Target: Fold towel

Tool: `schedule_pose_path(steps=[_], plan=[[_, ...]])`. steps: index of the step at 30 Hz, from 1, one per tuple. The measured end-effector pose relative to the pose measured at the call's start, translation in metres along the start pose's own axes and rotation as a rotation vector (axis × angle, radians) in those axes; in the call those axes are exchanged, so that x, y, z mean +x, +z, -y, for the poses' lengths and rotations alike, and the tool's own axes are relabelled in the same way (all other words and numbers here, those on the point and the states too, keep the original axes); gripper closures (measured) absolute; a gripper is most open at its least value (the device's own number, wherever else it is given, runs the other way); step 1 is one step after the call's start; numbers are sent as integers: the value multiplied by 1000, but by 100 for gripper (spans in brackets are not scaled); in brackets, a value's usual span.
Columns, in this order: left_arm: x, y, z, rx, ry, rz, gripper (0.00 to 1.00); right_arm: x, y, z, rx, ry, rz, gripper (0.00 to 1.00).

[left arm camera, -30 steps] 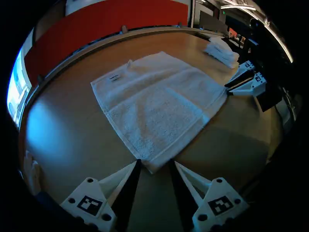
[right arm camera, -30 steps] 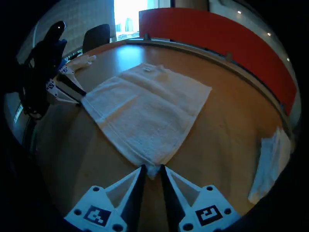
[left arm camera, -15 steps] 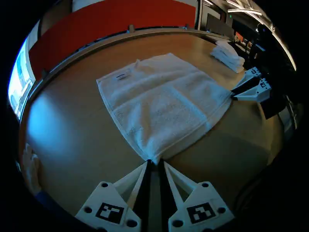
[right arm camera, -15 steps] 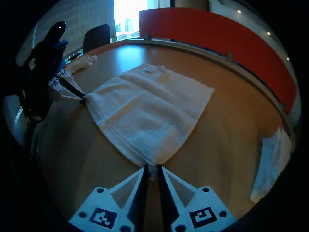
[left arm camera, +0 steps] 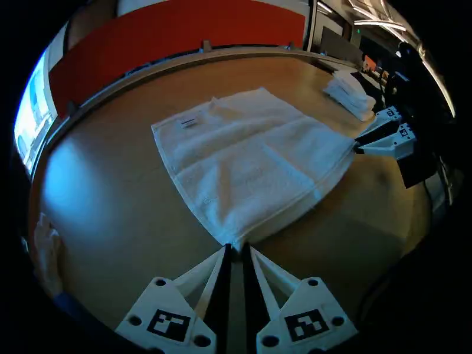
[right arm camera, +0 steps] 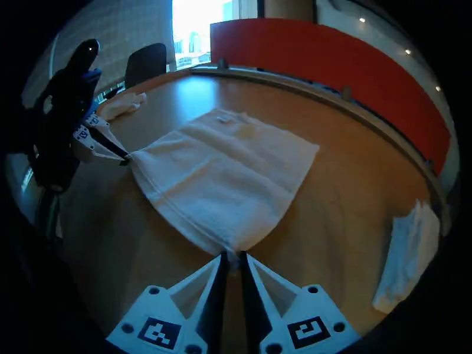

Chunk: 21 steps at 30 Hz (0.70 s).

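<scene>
A white towel (left arm camera: pixel 253 162) lies spread on the wooden table (left arm camera: pixel 118 194), its near edge lifted off the wood. My left gripper (left arm camera: pixel 236 251) is shut on the towel's near corner in the left gripper view. In the right gripper view the same towel (right arm camera: pixel 224 177) stretches away from my right gripper (right arm camera: pixel 232 257), which is shut on another corner. Each camera also catches the other gripper farther off: the right gripper (left arm camera: pixel 359 146) at the towel's right corner, the left gripper (right arm camera: pixel 124 158) at its left corner, held by a dark-gloved hand (right arm camera: pixel 62 130).
A stack of folded white towels (left arm camera: pixel 351 94) sits at the far right of the table, seen also as folded towels (right arm camera: pixel 407 253) near the right edge. A crumpled cloth (right arm camera: pixel 121 103) lies at the far left, before a dark chair (right arm camera: pixel 147 62). A red panel (left arm camera: pixel 177 29) backs the table.
My left gripper has gone from open to shut on the near corner. Both held corners have risen, so the towel's near edge sags between them instead of lying flat.
</scene>
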<state>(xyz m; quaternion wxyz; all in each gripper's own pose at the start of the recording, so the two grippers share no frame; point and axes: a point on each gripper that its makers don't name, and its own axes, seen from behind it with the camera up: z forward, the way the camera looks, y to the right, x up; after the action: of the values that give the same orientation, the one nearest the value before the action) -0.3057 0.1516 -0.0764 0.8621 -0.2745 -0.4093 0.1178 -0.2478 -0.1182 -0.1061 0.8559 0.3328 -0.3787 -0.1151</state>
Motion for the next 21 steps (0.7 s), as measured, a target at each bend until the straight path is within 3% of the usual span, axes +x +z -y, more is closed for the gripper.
schedule_pose_path(steps=[21], plan=[[39, -69, -5, 11, -84, -28, 87, 60, -65, 5, 4, -23, -67, 85]])
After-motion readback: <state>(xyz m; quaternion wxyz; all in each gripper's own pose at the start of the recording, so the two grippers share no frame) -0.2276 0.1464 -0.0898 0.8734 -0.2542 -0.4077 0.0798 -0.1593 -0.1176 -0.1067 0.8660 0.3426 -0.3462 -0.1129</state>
